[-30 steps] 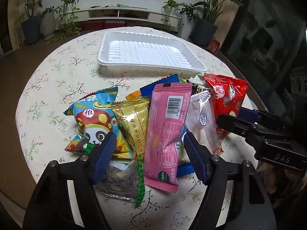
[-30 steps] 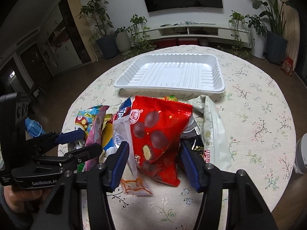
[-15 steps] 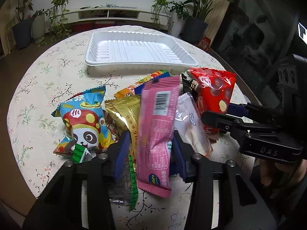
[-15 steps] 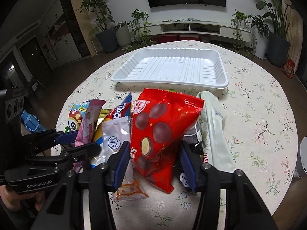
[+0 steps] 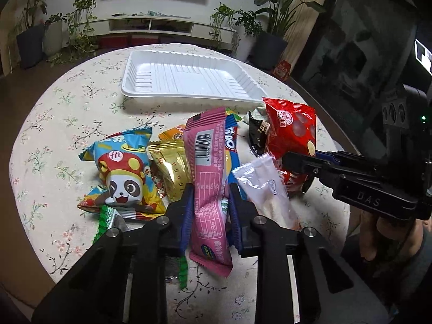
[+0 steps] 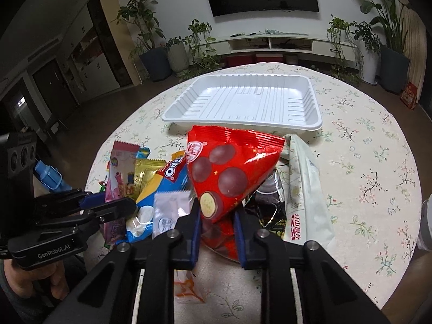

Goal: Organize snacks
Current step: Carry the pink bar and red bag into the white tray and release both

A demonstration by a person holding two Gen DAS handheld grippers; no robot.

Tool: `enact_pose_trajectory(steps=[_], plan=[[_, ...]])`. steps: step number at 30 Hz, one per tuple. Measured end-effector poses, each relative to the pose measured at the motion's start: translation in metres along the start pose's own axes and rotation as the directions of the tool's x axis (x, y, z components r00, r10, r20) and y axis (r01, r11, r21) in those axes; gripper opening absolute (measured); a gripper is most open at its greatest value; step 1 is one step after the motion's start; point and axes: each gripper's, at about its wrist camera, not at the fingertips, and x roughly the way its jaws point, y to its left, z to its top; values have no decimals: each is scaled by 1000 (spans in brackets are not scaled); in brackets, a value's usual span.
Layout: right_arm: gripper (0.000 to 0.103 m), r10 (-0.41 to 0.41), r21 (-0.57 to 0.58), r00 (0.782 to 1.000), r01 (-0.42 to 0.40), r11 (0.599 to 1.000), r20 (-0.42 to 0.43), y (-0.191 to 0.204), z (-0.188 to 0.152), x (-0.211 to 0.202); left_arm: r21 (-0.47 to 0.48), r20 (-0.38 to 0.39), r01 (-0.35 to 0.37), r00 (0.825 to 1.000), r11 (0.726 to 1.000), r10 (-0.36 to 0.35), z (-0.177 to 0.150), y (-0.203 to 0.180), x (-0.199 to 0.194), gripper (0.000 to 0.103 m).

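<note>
The snacks lay heaped on the table (image 5: 62,124) just before the empty white tray (image 5: 189,78). The left gripper (image 5: 210,208) was clamped on the pink packet (image 5: 208,178); the right gripper (image 6: 217,222) pinched the red bag (image 6: 229,172). The pick-up step looked finished; next, each packet probably needed carrying over the rim and releasing inside, well apart.

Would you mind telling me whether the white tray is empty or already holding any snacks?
Empty. The white tray shows only its bare ribbed floor in both views; every packet, including the red one, lies short of it.
</note>
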Motion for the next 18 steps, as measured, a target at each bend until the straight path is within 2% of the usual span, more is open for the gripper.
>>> enact_pose_trajectory(steps=[5, 13, 18], plan=[[23, 22, 34, 1000, -23, 999, 7, -7, 2, -1, -60, 14, 81, 997, 995, -80, -1, 8, -5, 22], [23, 41, 44, 998, -43, 998, 54, -9, 3, -7, -85, 38, 152, 988, 985, -149, 1, 16, -10, 22], [22, 90, 87, 991, -98, 991, 96, -16, 6, -14, -132, 65, 237, 971, 963, -230, 2, 30, -15, 22]])
